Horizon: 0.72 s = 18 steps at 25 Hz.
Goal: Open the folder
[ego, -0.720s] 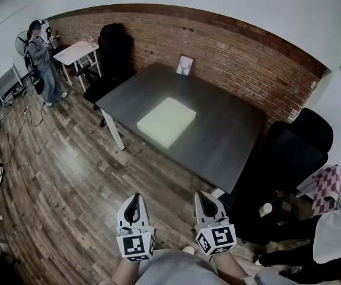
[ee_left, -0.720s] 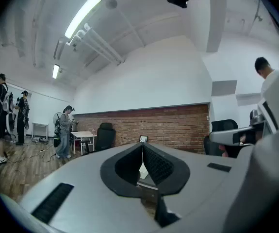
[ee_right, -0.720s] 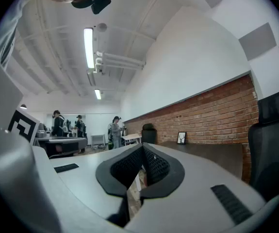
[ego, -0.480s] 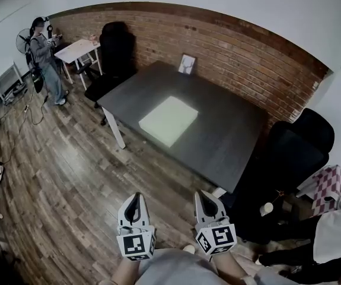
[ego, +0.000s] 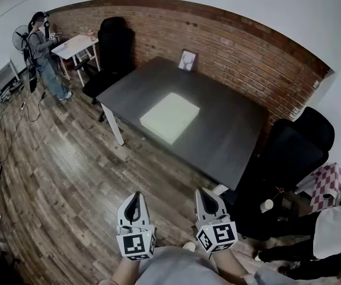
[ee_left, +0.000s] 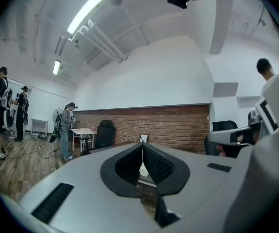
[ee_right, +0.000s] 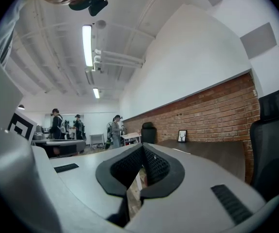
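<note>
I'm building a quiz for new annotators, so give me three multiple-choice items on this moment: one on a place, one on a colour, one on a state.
1. Where does the folder lie?
A. on the wooden floor
B. on the dark table
C. on a black chair

2. What colour is the folder?
A. red
B. black
C. pale, near white

3. How do the jaws of the left gripper stand?
A. together, with nothing between them
B. clamped on the folder
C. wide apart

Key:
1 B: the head view shows it lying flat on the tabletop.
2 C: it stands out light against the dark top.
3 A: the left gripper view shows the pads meeting with nothing between them, and the head view shows the gripper well short of the table.
</note>
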Motion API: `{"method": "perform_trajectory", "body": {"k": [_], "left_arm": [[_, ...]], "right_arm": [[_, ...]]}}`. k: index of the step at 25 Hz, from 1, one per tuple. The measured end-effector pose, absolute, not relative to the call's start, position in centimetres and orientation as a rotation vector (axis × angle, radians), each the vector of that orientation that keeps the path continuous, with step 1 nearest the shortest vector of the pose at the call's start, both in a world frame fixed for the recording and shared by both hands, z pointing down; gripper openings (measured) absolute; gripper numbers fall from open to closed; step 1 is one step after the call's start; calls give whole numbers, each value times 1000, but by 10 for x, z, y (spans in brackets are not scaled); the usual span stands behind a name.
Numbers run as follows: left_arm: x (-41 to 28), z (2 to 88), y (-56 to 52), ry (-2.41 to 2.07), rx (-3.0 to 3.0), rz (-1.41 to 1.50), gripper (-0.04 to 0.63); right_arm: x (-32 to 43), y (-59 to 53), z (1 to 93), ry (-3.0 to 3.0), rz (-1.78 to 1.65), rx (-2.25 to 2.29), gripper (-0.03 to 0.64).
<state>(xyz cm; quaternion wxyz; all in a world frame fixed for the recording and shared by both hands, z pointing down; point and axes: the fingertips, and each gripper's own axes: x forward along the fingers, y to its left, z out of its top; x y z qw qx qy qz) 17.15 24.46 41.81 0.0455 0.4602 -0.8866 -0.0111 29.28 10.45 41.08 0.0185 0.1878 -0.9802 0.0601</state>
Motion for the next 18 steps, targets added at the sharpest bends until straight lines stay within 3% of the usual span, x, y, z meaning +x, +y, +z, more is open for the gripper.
{"method": "perform_trajectory", "body": {"k": [18], "left_arm": [[99,435,301,-2634,1490,-9,5]], "right_arm": [[218,158,415,-3023,189,745,-2]]}}
